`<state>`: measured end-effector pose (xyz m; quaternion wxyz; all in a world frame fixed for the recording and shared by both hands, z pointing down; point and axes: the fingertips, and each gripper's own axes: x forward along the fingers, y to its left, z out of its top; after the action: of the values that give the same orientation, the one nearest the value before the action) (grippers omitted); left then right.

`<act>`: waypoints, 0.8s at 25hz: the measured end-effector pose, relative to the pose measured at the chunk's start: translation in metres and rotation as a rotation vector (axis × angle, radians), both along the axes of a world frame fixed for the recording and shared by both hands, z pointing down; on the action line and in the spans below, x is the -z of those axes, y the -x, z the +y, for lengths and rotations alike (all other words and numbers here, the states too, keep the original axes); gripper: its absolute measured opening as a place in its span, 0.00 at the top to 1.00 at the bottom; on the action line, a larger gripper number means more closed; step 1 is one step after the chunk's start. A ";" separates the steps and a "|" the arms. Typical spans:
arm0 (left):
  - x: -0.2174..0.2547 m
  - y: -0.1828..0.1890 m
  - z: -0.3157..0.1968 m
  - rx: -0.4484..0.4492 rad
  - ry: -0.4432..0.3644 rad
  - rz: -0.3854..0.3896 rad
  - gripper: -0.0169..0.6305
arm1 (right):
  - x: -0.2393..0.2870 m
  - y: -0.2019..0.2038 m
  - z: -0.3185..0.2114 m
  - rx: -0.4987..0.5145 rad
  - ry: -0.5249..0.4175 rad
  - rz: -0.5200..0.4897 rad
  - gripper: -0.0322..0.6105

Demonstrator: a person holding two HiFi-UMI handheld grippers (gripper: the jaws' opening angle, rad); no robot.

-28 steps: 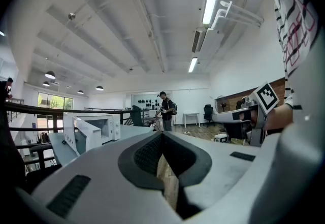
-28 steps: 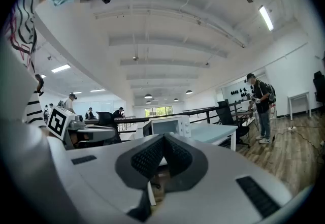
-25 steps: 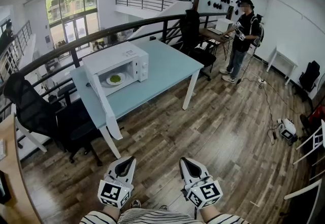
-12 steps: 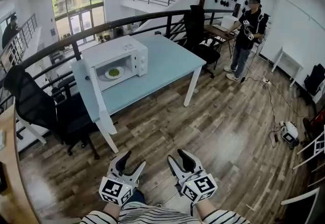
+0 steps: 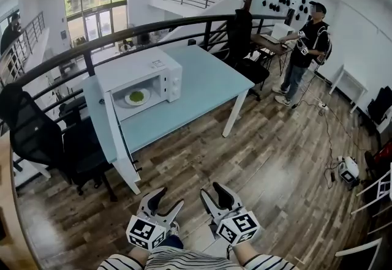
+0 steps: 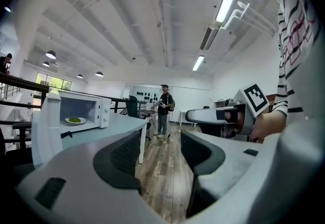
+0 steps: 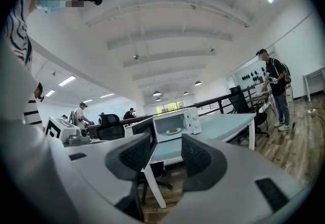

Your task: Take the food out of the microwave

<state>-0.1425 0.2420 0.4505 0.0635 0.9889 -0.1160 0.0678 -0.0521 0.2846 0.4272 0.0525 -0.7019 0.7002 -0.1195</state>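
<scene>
A white microwave [image 5: 147, 76] stands on the light-blue table [image 5: 208, 82], its door [image 5: 116, 137] swung wide open over the table's near corner. Inside lies a white plate of green food [image 5: 136, 97], which also shows in the left gripper view as the plate [image 6: 75, 121] and in the right gripper view as the plate [image 7: 173, 131]. My left gripper [image 5: 169, 199] and right gripper [image 5: 212, 191] hover side by side over the wooden floor, well short of the table. Both pairs of jaws are opening, with nothing between them.
A person [image 5: 308, 42] stands at a desk far right. Black office chairs sit left of the table [image 5: 37, 134] and behind it [image 5: 245, 42]. A dark railing [image 5: 92, 42] runs behind the table. A small white device [image 5: 347, 171] and cables lie on the floor at right.
Both grippers went from shut to spread apart and moved forward toward the table. The microwave now appears slightly nearer in the head view.
</scene>
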 end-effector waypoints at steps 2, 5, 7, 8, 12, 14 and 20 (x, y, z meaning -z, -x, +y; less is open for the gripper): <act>-0.002 -0.016 -0.018 -0.017 0.007 0.003 0.61 | -0.001 -0.013 -0.020 -0.009 0.008 0.002 0.66; -0.002 -0.037 -0.048 -0.035 0.014 0.008 0.61 | 0.000 -0.031 -0.052 -0.021 0.011 0.002 0.66; 0.000 -0.048 -0.066 -0.040 0.016 0.011 0.61 | 0.003 -0.041 -0.072 -0.026 0.009 0.003 0.66; 0.001 -0.052 -0.075 -0.039 0.019 0.011 0.61 | 0.003 -0.045 -0.081 -0.027 0.008 0.003 0.66; 0.003 -0.063 -0.109 -0.016 0.027 0.030 0.61 | 0.001 -0.056 -0.119 -0.030 0.006 -0.008 0.66; 0.001 -0.067 -0.122 -0.004 0.029 0.031 0.61 | -0.001 -0.062 -0.136 -0.031 0.007 -0.015 0.66; -0.010 -0.076 -0.158 0.066 0.060 0.014 0.61 | -0.009 -0.075 -0.174 0.028 0.027 -0.026 0.66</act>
<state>-0.0664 0.0841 0.4608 0.0960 0.9827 -0.1459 0.0620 0.0233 0.1108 0.4364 0.0504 -0.6912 0.7075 -0.1388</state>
